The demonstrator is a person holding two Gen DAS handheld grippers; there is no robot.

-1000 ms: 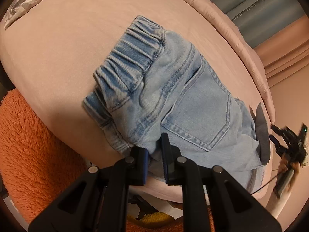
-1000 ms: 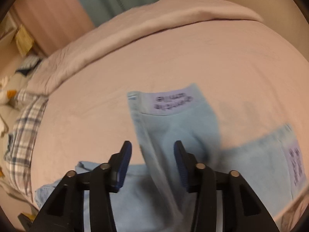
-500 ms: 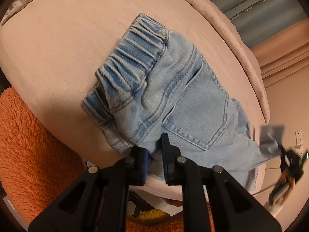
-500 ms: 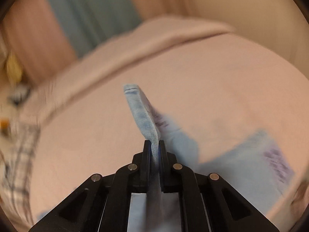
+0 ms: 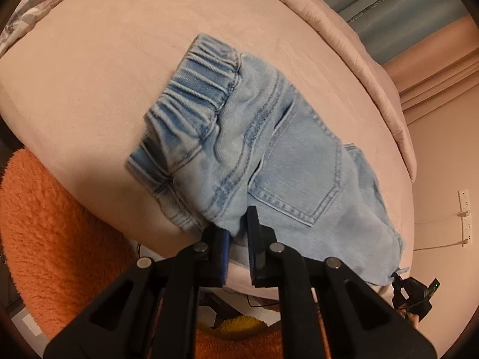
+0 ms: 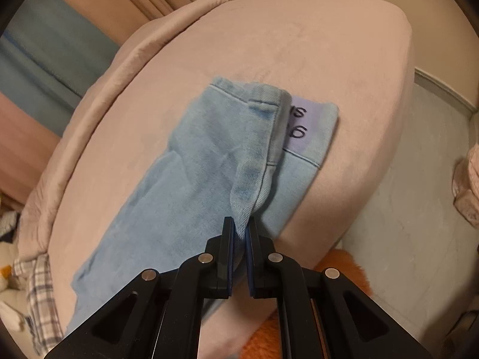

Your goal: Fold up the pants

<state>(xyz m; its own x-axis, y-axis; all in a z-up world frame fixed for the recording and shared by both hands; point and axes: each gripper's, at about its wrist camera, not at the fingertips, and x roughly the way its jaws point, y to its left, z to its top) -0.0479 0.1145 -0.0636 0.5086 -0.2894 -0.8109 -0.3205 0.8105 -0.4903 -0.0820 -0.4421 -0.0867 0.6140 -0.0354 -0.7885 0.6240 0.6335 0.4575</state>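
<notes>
The left gripper point(image 5: 239, 233) sits at the near edge of the bed, its jaws pinched on a fold of the pants point(image 5: 269, 161) just below the back pocket point(image 5: 302, 176). Beyond it the light denim lies spread on the pink bedsheet point(image 5: 104, 59), the gathered elastic waistband point(image 5: 191, 101) bunched up and darker blue toward the far left. An orange fluffy rug point(image 5: 51, 230) shows below the mattress edge.

On the other side, the right gripper point(image 6: 239, 233) is clenched on a raised ridge of the upper leg's cloth near the hem, lifting it into a small peak. That leg point(image 6: 185, 185) lies over the other one, both reaching away across the sheet. The lower leg's cuff is turned so that a lilac label point(image 6: 308, 122) with dark lettering peeks out beside the upper hem.

Farther back, the rolled pink blanket point(image 6: 98, 95) borders the mattress, with blue and pink curtains point(image 6: 45, 68) behind. A plaid cloth point(image 6: 39, 293) lies off at the far end of the pants.
</notes>
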